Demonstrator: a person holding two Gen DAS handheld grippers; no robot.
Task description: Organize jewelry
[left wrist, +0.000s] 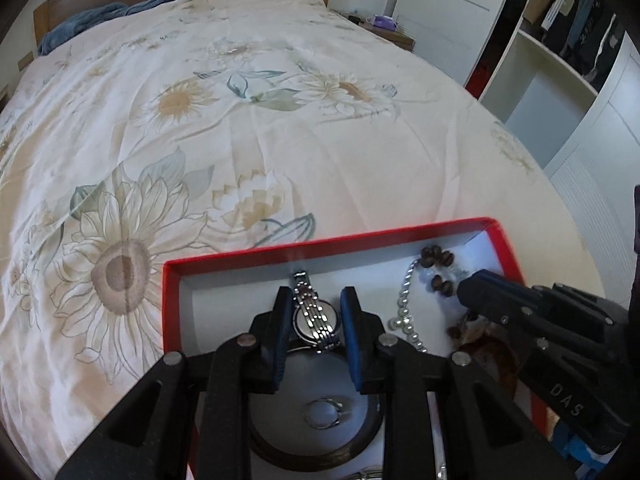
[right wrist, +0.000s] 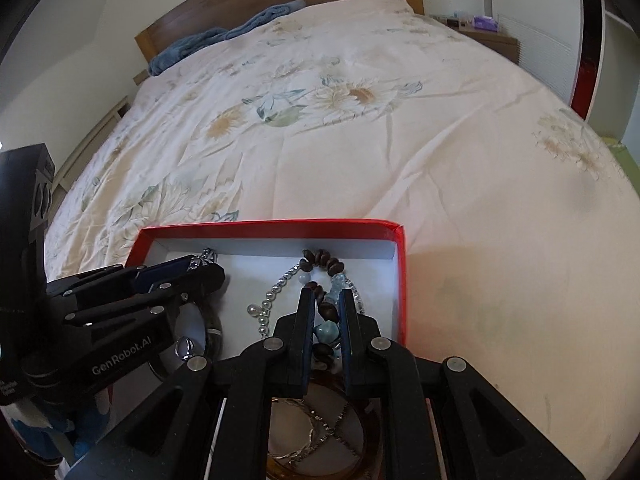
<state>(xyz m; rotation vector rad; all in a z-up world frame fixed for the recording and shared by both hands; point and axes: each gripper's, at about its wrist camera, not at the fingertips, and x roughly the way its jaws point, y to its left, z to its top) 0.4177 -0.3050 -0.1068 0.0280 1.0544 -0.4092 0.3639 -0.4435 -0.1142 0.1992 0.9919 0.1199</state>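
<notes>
left wrist: watch point(left wrist: 314, 316) band runs lengthwise away from cam, betw spread left hand-held gripper point(left wrist: 316, 308) fingers, untouched.

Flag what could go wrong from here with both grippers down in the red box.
1. The brown bead bracelet between the right gripper's jaws lies tangled with the silver bead strand; lifting one may drag the other out.
2. The left gripper straddles the watch on a dish rim; it could slip or tip.
3. Both grippers crowd the red box on soft bedding; they may collide.
</notes>
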